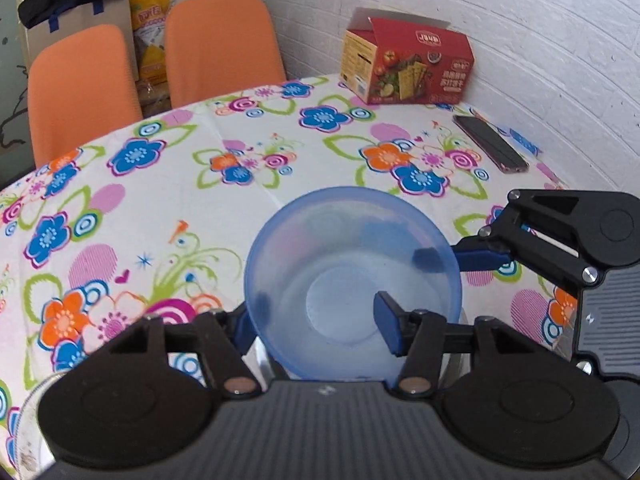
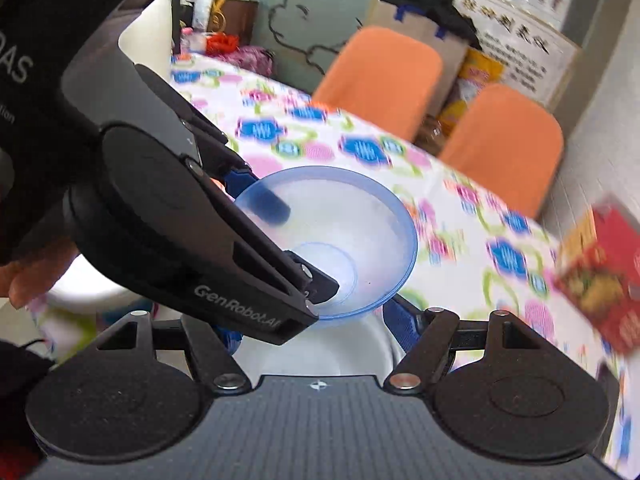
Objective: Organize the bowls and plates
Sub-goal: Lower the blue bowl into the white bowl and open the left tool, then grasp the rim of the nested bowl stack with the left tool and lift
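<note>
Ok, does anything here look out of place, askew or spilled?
Nothing is spilled or broken; the translucent blue bowl looks intact. Two non-dishes sit at the far side of the floral tablecloth: a red food carton with its top flap standing open, and a dark phone-like slab lying askew nearby.

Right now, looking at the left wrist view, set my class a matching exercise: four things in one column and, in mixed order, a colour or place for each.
Things:
1. bowl
2. box
3. phone
4. chairs

Descriptions:
A. orange, behind the table
B. see-through blue, nearest the camera
C. red, at the table's far edge by the wall
D. dark, lying flat on the table

Pairs: 1-B, 2-C, 3-D, 4-A
</note>
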The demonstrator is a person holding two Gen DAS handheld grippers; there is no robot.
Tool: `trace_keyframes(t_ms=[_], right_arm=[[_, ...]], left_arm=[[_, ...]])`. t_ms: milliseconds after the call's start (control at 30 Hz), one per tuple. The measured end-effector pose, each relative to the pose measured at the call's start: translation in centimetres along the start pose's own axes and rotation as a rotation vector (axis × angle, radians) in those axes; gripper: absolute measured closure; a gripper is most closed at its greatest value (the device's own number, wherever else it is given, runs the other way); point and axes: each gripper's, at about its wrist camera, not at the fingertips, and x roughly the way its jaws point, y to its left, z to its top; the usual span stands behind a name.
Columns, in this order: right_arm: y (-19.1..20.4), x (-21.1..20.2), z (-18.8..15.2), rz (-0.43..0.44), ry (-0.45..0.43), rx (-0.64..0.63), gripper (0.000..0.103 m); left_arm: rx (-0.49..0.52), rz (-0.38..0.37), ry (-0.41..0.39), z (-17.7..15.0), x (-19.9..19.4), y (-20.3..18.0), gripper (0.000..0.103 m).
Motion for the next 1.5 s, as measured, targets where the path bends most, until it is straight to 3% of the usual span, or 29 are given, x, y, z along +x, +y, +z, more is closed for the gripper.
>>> trace_keyframes(t_ms=[300,633,767,900,1100,1500], right_arm=[[-0.9,-0.4,-5.4,0.044,-0.006,0.122,0.045],[-2.0,-4.4,-8.7,0.060,-0.024,0.213,0.045],[-2.2,-5.5,-8.4,0.039,-0.073,0.250,0.045],[-2.9,-3.9,-7.5,0.019,-0.087,0.293,0.045],[-4.3,0.4,-6.8,-0.018,-0.007,0.328,0.045],[-4.6,4.3,-6.8,0.027,0.098,0.359,0.045]], left_arm=[[0.039,0.085,0.003,-1.0,0.9,-0.8,0.031],[-0.045,0.071,-0.065,-1.5,-2.4,2.0,0.027],[-0.052,0.082,-0.048,-1.7,-2.0,2.4,0.026],[-0.070,0.085,-0.008,-1.6,-0.6,3.0,0.026],[-0.044,0.083,0.052,-0.6,2.3,3.1,0.026],[-0.020,0.080,0.119,-1.1,5.7,2.9,0.026]])
